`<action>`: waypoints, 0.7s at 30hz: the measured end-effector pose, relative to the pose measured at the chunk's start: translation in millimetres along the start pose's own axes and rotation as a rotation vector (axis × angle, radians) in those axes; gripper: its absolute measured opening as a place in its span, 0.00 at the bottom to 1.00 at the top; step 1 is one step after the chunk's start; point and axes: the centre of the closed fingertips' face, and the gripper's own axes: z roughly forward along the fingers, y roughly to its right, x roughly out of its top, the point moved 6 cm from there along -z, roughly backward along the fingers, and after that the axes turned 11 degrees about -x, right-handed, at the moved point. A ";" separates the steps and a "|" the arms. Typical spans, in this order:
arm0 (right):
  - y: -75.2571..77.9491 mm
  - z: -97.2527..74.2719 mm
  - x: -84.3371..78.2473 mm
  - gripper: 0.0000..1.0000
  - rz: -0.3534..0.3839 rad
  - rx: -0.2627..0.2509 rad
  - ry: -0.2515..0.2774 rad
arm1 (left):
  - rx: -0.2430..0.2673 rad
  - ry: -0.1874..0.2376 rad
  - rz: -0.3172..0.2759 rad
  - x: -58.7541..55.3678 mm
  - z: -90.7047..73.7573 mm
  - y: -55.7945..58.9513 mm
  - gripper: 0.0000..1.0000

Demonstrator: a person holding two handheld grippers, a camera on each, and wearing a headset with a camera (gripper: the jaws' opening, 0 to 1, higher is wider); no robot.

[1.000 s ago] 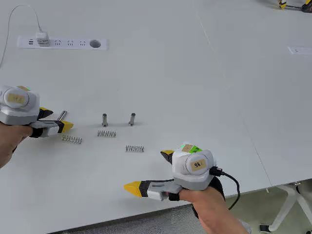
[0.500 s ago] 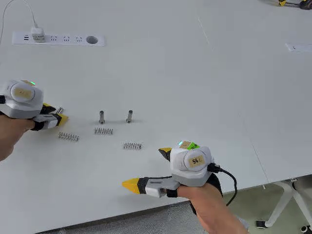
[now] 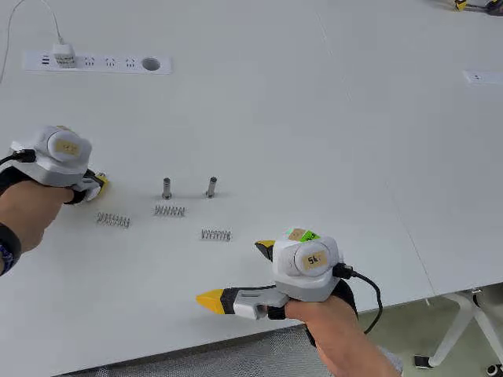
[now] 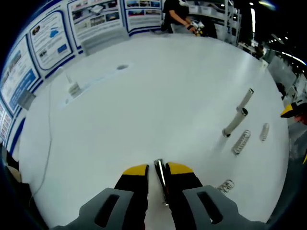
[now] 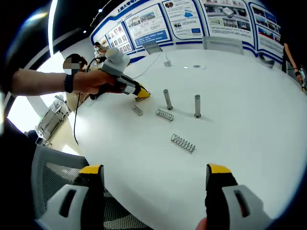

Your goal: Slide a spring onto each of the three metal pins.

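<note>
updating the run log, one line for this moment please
left gripper shut on pin | right gripper open | two pins upright | three springs loose on table

Big white table (image 3: 330,141) with a seam running near to far, right of centre. Far left there's a white power strip (image 3: 96,62) lying flat. A white adapter (image 3: 63,54) is plugged in near its left end, and a thin white cable (image 3: 52,23) curves away toward the far edge. A small white socket plate (image 3: 481,78) sits far right. A grey mesh chair back (image 3: 236,363) is at the near edge, with a white table leg (image 3: 464,326) near right. Blue-and-white posters (image 5: 192,19) line the wall.
</note>
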 end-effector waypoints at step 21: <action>6.6 -2.9 1.9 0.88 0.018 -0.017 0.014 | -0.016 -0.025 -0.115 -6.9 -15.1 7.2 0.07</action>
